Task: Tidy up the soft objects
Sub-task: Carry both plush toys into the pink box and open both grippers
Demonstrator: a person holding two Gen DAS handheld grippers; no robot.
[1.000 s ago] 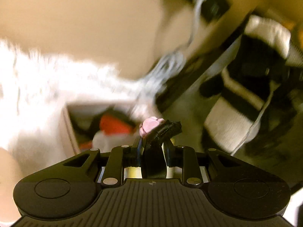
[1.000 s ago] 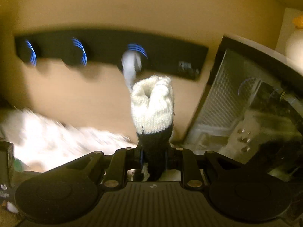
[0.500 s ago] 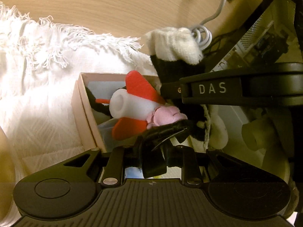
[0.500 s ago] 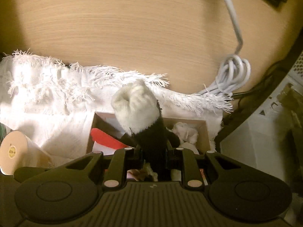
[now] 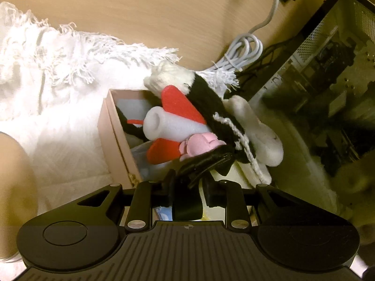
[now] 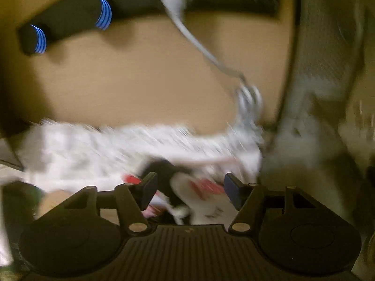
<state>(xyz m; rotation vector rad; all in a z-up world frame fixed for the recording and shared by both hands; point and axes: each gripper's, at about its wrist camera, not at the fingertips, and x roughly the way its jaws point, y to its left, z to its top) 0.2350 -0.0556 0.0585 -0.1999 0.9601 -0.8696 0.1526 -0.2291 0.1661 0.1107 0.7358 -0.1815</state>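
The left gripper [image 5: 187, 182] is clenched on a black strap-like piece [image 5: 206, 161] that runs up from between its fingers toward the pile, and a pink soft toy [image 5: 199, 144] sits right at the far end of that piece, touching it; whether the pink toy itself is pinched cannot be told. Just beyond the fingers stands a small pink cardboard box [image 5: 112, 135], resting on a white fringed cloth [image 5: 58, 107] that covers part of a wooden tabletop [image 5: 164, 14]. The box is heaped full: a white foam tube [image 5: 168, 125] lies across the middle, red foam pieces [image 5: 180, 106] show above and below it, and a black-and-white knitted sock [image 5: 206, 98] is draped over the far right side with its white toe at the back rim. A white bone-shaped foam piece [image 5: 255, 131] leans against the box's right edge. A coiled grey cable [image 5: 243, 51] lies behind the box, beside an open computer case [image 5: 328, 70]. In the right wrist view, which is heavily blurred, the right gripper [image 6: 189, 187] is spread wide with nothing between its blue-padded fingers [image 6: 232, 189]; it hangs above the box, where red, white and black shapes smear together below the gap.
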